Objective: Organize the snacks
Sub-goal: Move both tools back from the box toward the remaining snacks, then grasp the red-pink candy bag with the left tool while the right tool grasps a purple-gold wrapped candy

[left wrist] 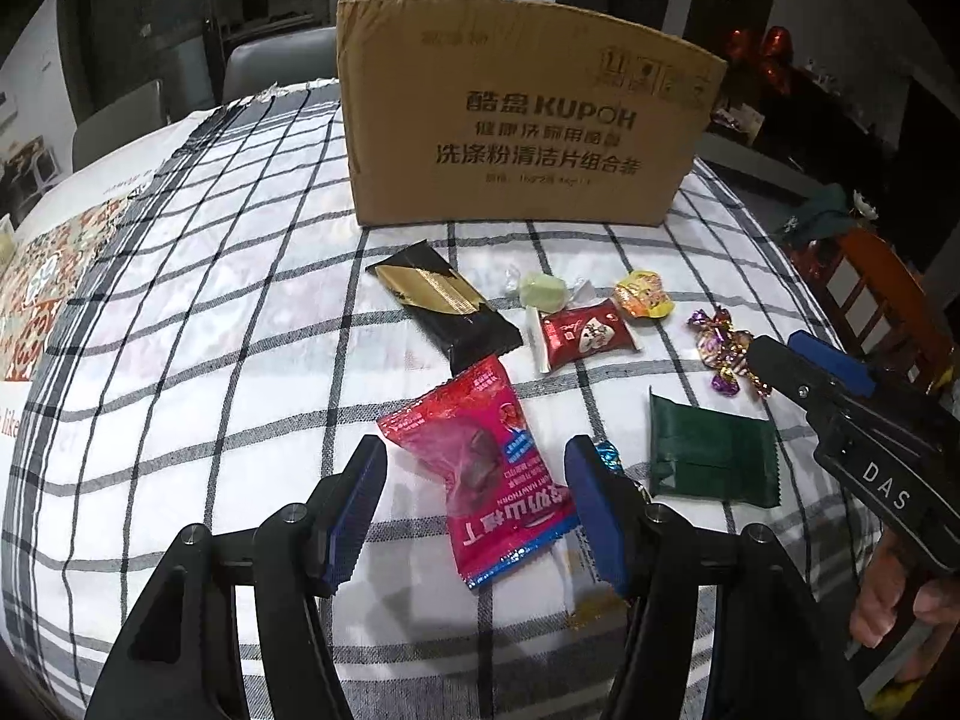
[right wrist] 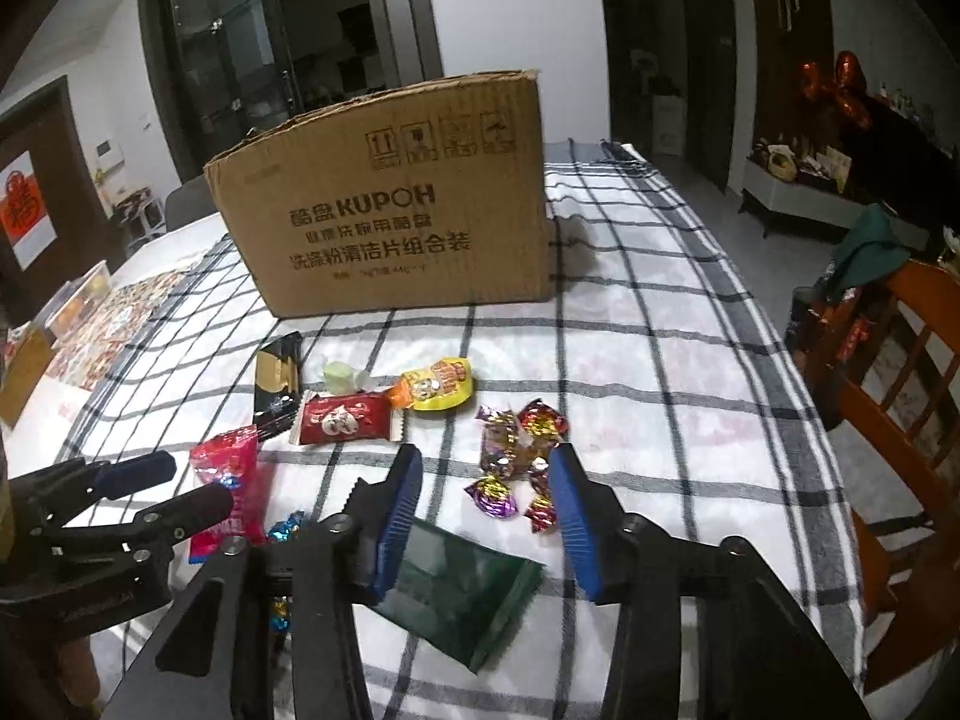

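Snacks lie loose on the checked table. My left gripper has its fingers spread wide around the pink hawthorn packet, not touching it. My right gripper is wide too, low over the table, green packet just under its left finger and foil candies ahead. Cardboard box stands behind everything.

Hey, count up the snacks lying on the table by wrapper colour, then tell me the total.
Red or pink: 2, the pink hawthorn packet and red candy
Black and gold: 1, the bar
Dark green: 1, the packet
Pale green: 1, the sweet
Yellow-orange: 1, the jelly cup
Purple-gold foil: 1 cluster, pieces too tangled to count
Blue foil: 1
Total: 8
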Available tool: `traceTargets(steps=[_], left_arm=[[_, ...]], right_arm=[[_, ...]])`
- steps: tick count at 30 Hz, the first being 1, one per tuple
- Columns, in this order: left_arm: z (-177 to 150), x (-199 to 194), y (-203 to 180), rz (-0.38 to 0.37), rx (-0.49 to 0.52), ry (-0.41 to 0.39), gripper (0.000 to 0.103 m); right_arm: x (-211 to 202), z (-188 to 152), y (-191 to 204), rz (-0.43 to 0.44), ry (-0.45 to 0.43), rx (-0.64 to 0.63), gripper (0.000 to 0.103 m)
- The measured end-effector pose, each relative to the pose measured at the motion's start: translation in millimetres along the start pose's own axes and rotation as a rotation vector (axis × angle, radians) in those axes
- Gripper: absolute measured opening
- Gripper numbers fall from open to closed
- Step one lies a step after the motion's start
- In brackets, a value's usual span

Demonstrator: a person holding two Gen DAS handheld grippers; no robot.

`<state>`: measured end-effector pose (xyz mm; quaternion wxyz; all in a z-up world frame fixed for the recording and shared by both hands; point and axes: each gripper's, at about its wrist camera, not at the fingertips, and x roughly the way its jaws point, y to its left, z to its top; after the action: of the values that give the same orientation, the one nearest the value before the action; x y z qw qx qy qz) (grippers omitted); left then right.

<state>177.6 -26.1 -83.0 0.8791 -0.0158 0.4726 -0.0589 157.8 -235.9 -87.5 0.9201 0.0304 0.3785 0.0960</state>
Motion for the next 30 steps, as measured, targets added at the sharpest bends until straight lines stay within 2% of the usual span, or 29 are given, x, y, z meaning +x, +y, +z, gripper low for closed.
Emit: traceTargets(steps=[6, 20, 26, 30], left_arm=[[1.7, 6.1, -0.1, -0.001, -0.008, 0.008, 0.060], [7.7, 22.3, -0.8, -0.018, -0.025, 0.038, 0.054], [9.7, 28.2, -1.1, -0.023, -0.026, 0.044, 0.044], [9.5, 28.6, -1.5, -0.026, -0.022, 0.042, 0.039]], right_arm=[[14.5, 4.2, -0.5, 0.040, 0.014, 0.014, 0.033], [43.7, 4.6, -2.7, 0.009, 0.076, 0.008, 0.030], [47.1, 5.1, 0.7, -0.019, 0.073, -0.025, 0.019], [46.1, 5.0, 1.3, -0.013, 0.074, -0.025, 0.017]])
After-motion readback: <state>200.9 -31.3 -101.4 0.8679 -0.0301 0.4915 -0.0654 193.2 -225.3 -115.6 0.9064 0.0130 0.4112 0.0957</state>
